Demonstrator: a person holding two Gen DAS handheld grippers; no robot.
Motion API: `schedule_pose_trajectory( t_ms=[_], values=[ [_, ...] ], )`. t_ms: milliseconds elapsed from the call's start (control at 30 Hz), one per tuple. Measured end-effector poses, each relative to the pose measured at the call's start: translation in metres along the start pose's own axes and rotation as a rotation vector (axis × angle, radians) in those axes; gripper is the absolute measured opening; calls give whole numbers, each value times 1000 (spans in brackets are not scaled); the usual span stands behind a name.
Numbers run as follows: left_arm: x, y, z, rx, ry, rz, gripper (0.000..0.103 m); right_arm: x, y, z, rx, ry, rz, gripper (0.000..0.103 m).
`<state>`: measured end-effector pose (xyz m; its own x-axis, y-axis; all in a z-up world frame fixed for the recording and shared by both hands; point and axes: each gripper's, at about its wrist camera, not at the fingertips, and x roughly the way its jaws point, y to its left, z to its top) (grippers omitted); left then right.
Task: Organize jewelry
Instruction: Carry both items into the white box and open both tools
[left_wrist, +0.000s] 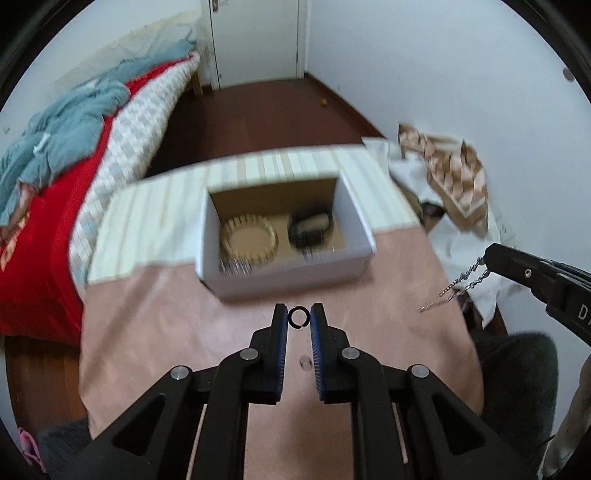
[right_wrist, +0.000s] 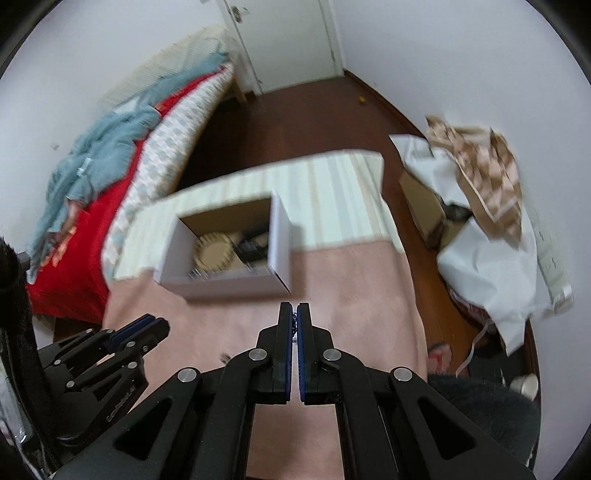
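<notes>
At lower centre we find the left gripper (left_wrist: 299, 317) pinching a small black ring (left_wrist: 297, 316); at right, the right gripper (left_wrist: 487, 263) is clamped on a dangling silver chain (left_wrist: 466, 280). Both remain unstowed. Beyond, mid-frame, the open box (left_wrist: 284, 271) already holds a beaded bracelet (left_wrist: 248, 239) and a dark band (left_wrist: 309, 229).

Matt pink cloth (left_wrist: 155, 332); shiny metal chain (left_wrist: 467, 280); cardboard box (left_wrist: 288, 273).

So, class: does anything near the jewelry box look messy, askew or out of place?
On the table, no. The white box sits square, holding a beaded bracelet and a dark one. Right of the table, a checked cloth lies crumpled over white wrapping.
</notes>
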<state>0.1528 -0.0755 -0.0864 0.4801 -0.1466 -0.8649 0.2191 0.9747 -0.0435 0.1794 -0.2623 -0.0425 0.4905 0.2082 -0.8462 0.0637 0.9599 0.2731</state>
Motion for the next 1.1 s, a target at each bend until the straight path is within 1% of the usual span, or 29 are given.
schedule_pose_trajectory(
  t_ms=[100,200,333,467,633,800,900,1033,1100],
  values=[
    [-11,9,22,-8,-49,16,10,-8,16,29,-30,-47,31,2],
    [-13,19,41,-22,-80,31,10,-8,31,53,-54,-77,45,2],
    [-3,36,60,-54,-79,35,10,8,43,83,-67,-83,70,2],
    [21,62,76,-101,-37,34,10,38,51,105,-71,-45,96,2],
    [52,85,83,-147,34,13,10,90,62,120,-72,43,139,2],
    [73,93,85,-168,87,-6,10,135,70,121,-80,125,148,2],
    [86,97,85,-187,123,-39,10,154,69,118,-71,168,153,2],
    [102,96,89,-197,173,-81,10,174,63,115,-70,216,125,2],
    [109,94,91,-206,201,-106,11,183,58,112,-62,257,113,3]
  ],
)
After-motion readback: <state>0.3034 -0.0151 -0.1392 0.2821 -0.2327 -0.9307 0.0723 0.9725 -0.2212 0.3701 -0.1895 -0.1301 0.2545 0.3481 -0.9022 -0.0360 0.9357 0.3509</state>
